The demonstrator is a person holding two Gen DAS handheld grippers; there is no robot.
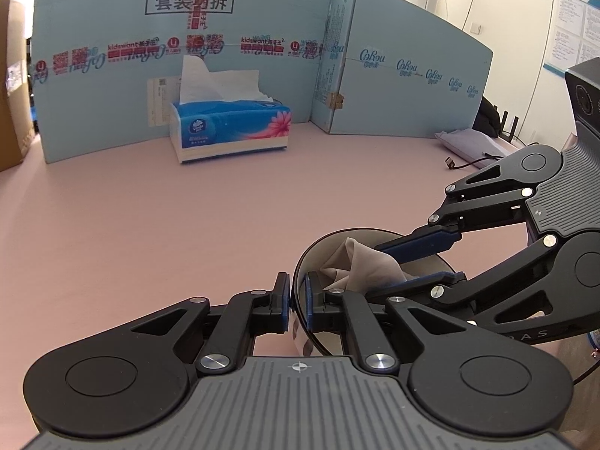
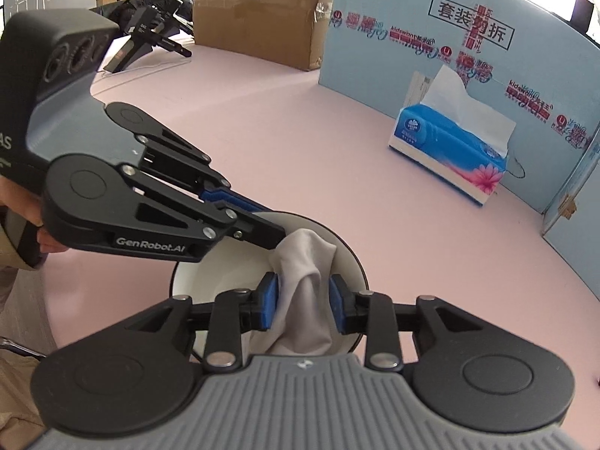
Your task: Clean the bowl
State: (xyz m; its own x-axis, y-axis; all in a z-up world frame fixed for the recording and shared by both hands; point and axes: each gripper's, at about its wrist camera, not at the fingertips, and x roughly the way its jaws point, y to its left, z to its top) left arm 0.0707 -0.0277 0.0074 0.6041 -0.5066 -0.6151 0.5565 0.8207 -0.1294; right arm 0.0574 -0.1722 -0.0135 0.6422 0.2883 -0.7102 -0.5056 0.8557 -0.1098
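One bowl (image 1: 337,236) sits on the pink bench (image 1: 150,243), near its front edge. It looks glazed and hard, dark outside and white inside, so it is likely stiff, slippery and breakable if knocked. The rim is the sensible place to hold it, and that is where the left gripper (image 1: 298,296) has it: its two blue pads are pinched closed on the near wall, one inside and one outside.

One beige cloth (image 2: 303,281) lies bunched inside the bowl. It is soft and light, folds easily and should give under any squeeze; a pinch on the gathered ridge would probably carry it best. The right gripper (image 2: 303,300) straddles that ridge with its jaws a little apart. The left pad seems to touch the fabric while the right pad stands clear of it, so the cloth is between the fingers but not clamped.

One tissue box (image 1: 230,127) stands well back by the blue cardboard screen (image 1: 112,93), with a single sheet sticking up. One brown carton (image 2: 258,7) sits to the side, and a spare gripper tool (image 2: 150,33) lies on the far bench. A person's hand (image 2: 48,242) shows behind the left gripper's handle.
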